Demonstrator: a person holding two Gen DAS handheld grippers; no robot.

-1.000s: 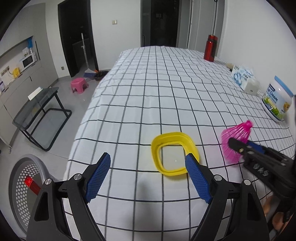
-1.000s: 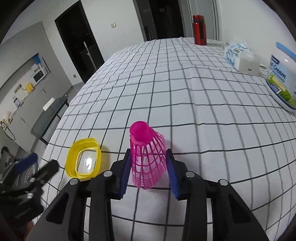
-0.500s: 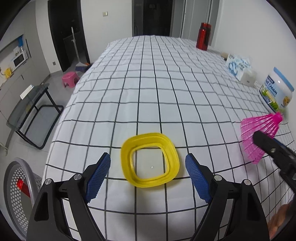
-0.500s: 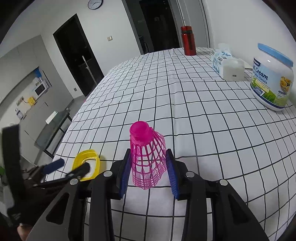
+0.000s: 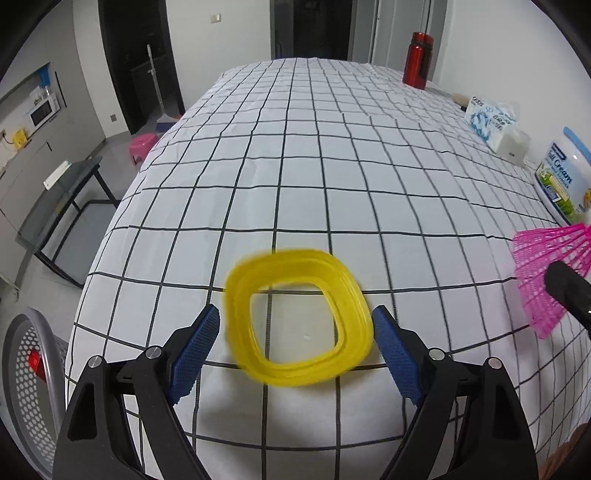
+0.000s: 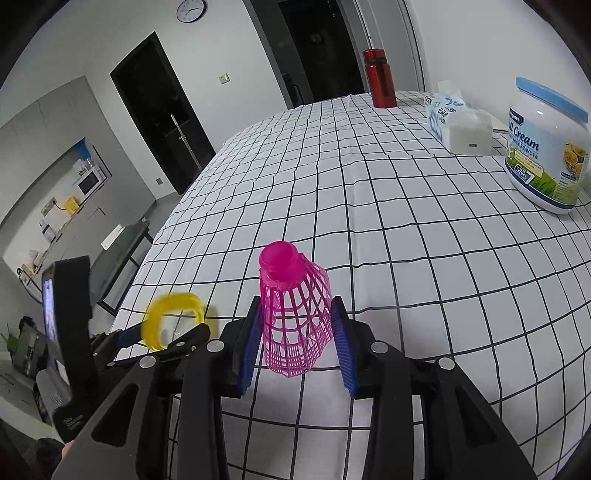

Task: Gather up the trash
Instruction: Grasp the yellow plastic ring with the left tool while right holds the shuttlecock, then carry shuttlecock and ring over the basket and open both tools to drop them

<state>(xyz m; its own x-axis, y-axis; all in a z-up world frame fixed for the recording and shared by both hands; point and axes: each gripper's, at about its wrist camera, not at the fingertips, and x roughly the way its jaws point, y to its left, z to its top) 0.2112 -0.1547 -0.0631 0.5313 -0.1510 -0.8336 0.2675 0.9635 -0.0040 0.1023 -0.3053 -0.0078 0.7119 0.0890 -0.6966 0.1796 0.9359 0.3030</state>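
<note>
Left wrist view: yellow ring lid sits between the spread left gripper jaws; right gripper clamps the pink shuttlecock.

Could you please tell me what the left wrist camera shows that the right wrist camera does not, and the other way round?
Only the left wrist view shows the grey perforated basket on the floor and the pink stool. Only the right wrist view shows the wall clock. Both show the yellow ring between the open left gripper fingers, the pink mesh shuttlecock clamped in the right gripper, the red bottle, the tissue pack and the milk powder jar.
</note>
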